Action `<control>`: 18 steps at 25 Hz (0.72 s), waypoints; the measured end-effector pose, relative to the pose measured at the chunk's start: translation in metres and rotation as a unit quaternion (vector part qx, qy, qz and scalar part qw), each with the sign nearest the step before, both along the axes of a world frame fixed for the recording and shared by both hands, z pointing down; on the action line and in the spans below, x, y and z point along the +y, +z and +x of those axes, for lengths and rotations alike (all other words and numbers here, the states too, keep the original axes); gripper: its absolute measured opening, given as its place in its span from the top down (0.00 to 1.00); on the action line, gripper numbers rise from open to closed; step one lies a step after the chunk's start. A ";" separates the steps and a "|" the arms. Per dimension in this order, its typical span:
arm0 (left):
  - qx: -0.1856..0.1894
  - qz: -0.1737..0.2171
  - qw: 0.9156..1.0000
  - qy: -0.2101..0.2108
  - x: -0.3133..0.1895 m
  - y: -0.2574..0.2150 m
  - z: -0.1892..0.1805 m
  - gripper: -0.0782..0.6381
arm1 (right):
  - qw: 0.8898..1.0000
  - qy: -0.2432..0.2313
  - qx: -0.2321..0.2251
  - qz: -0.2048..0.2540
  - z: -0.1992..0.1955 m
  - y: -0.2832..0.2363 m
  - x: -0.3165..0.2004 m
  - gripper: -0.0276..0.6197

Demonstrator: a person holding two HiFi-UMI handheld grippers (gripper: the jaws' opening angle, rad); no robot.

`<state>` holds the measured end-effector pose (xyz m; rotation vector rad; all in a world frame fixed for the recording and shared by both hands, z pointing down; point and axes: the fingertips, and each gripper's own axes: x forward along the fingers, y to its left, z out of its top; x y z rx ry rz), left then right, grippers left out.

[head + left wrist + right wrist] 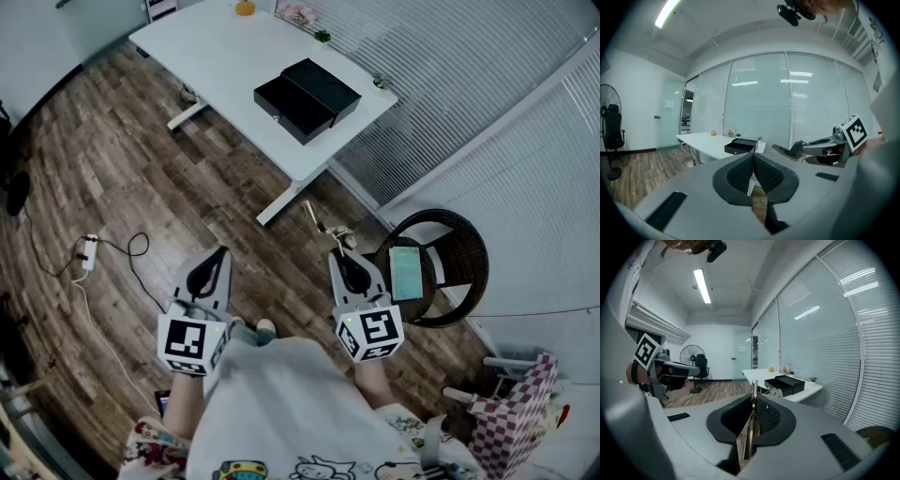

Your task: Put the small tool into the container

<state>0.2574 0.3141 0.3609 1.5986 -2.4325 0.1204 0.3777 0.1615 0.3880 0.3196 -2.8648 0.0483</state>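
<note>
Well ahead, near the table (206,56) corner by the blinds (441,84): open black container (307,97), up and slightly left of the right gripper (339,259) in head view. Clamped in that gripper: thin metal tool (323,225), long axis along the jaws, tip aimed forward at the table. Pinched together on nothing: left gripper (221,253), about as far off.

Wood-plank floor (141,169), white table (216,56), blinds-covered glass wall (487,112), round wicker chair (466,248), standing fan (691,355)
</note>
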 end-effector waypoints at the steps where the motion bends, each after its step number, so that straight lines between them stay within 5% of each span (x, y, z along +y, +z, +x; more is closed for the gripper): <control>1: 0.003 0.001 1.000 -0.003 0.000 0.001 0.002 0.88 | 1.000 -0.001 0.000 -0.001 0.000 -0.002 -0.001 0.92; 8: 0.014 -0.037 0.999 -0.029 0.014 0.011 0.003 0.88 | 1.000 -0.017 -0.002 -0.010 -0.002 -0.002 -0.002 0.92; 18: 0.007 -0.007 0.999 -0.046 0.011 0.017 -0.049 0.88 | 0.999 -0.041 0.003 -0.016 -0.057 0.009 0.003 0.92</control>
